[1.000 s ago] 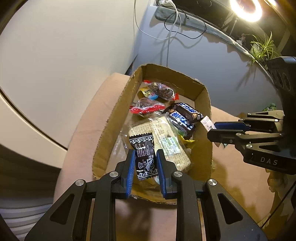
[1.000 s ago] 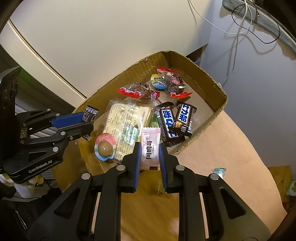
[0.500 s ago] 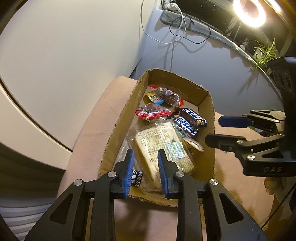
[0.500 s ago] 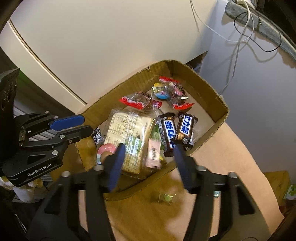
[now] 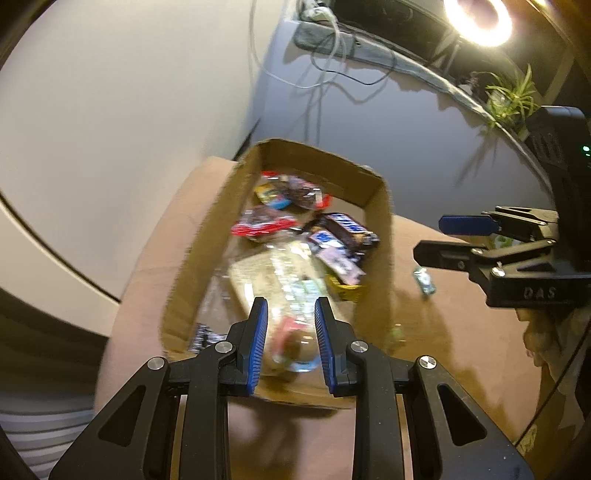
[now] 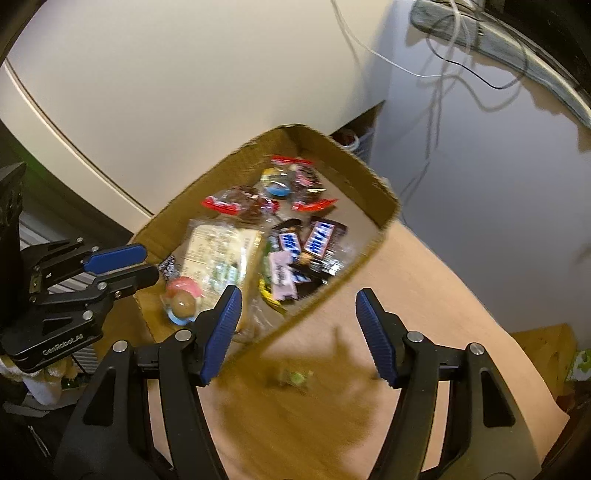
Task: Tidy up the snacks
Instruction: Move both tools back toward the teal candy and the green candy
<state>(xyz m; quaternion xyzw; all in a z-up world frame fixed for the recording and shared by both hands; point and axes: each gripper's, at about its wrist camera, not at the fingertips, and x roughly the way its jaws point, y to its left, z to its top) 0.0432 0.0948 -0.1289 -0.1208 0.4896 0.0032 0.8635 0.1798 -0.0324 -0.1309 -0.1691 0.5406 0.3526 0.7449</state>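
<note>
An open cardboard box (image 5: 384, 229) (image 6: 207, 188) on the brown table holds Snickers bars (image 5: 343, 229) (image 6: 314, 240), a cracker pack (image 5: 280, 280) (image 6: 218, 254) and red-wrapped candies (image 6: 236, 205). A pink packet (image 6: 282, 275) lies loose beside the bars. A black packet (image 5: 205, 338) rests at the box's near left corner. My left gripper (image 5: 290, 332) (image 6: 151, 264) hovers over the near end, slightly open, holding nothing. My right gripper (image 6: 299, 325) (image 5: 428, 238) hangs above the box's right wall, its jaws opening wide with nothing gripped.
A small green candy (image 6: 295, 376) and a pale blue candy (image 5: 424, 282) lie on the table (image 6: 424, 280) right of the box. White wall and cables (image 5: 317, 74) rise behind. A plant (image 5: 509, 99) and ring lamp (image 5: 480, 18) sit far right.
The left gripper let go of the black packet and the right gripper let go of the pink packet; both packets now lie in the box. Both grippers drew back and up, and the right jaws spread wide.
</note>
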